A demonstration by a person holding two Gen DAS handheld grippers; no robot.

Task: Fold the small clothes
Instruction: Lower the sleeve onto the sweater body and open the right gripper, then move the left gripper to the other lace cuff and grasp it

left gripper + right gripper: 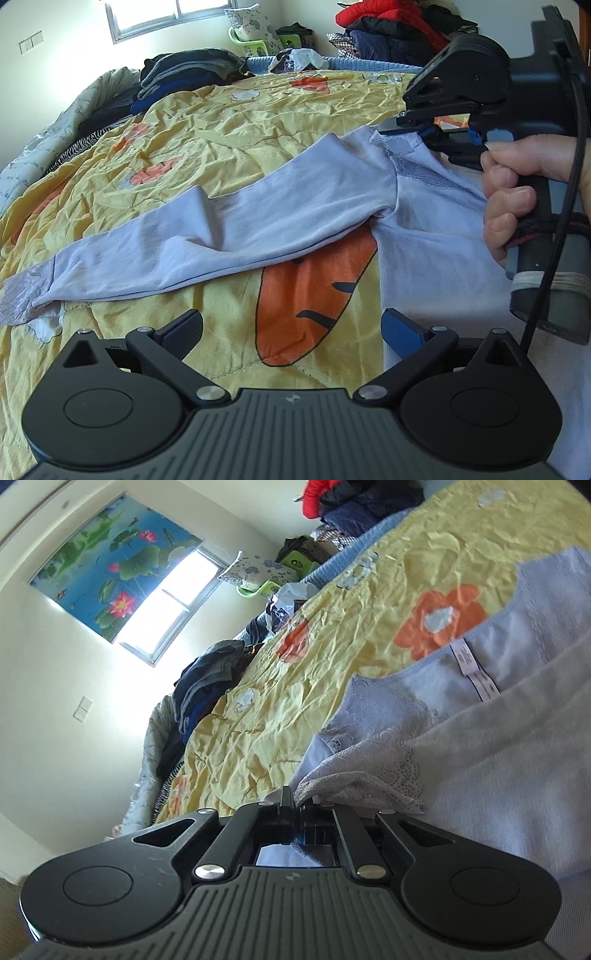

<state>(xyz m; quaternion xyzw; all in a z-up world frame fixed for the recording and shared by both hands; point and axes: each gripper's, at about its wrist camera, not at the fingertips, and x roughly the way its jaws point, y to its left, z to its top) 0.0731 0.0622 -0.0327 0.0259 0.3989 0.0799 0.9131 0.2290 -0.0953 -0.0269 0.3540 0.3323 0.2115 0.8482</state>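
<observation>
A pale lavender long-sleeved top (280,218) lies on the yellow bedspread (207,122), one sleeve stretched out to the left with a lace cuff (22,295). My right gripper (391,127), held in a hand (517,188), is shut on the top's lace shoulder and lifts it a little. In the right wrist view the same gripper (293,801) pinches the lace fabric (369,775), with the neckline and label (476,672) beyond. My left gripper (291,330) stands open above the bedspread, its right finger (402,328) at the edge of the top's body, nothing between the fingers.
Stacks of folded dark clothes (184,74) sit at the bed's far left. A pile of red and dark jackets (391,29) and a green basket (255,44) lie at the far end. A window (173,605) lights the wall behind.
</observation>
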